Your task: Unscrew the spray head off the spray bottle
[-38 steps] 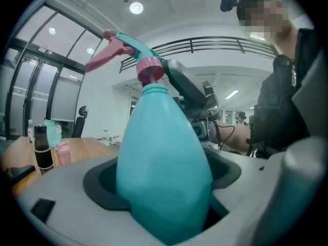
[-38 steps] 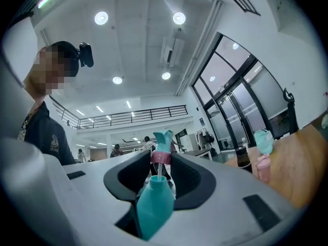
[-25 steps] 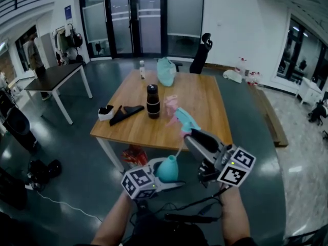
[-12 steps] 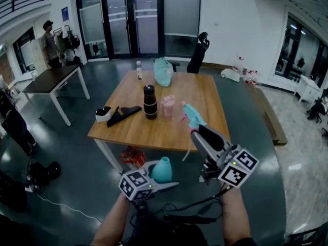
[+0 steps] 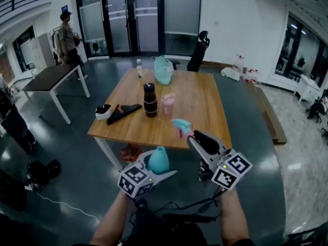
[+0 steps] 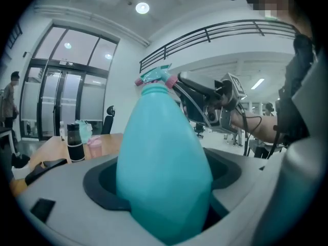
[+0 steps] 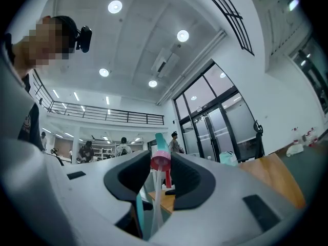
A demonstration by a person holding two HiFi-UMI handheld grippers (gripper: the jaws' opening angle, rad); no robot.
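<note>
In the head view my left gripper (image 5: 160,170) is shut on the body of the teal spray bottle (image 5: 158,160), which stands upright low in the middle. The bottle (image 6: 163,163) fills the space between the jaws in the left gripper view. To its upper right my right gripper (image 5: 190,135) is shut on the teal spray head (image 5: 182,126). The head is off the bottle and a little apart from its neck. In the right gripper view the pads press on the head's pink collar (image 7: 160,161), and the dip tube (image 7: 152,209) hangs down between the jaws.
Ahead is a wooden table (image 5: 205,106) with a black flask (image 5: 150,100), a pink cup (image 5: 168,104), a teal bag (image 5: 163,70), a small white bottle (image 5: 139,68) and black items (image 5: 125,111). A person (image 5: 66,40) stands by a dark side table (image 5: 48,78). A black chair (image 5: 199,53) is behind.
The right gripper has brought the spray head down and leftward, closer to the bottle. The left gripper has lifted the bottle slightly. A person at the back left has walked into view.
</note>
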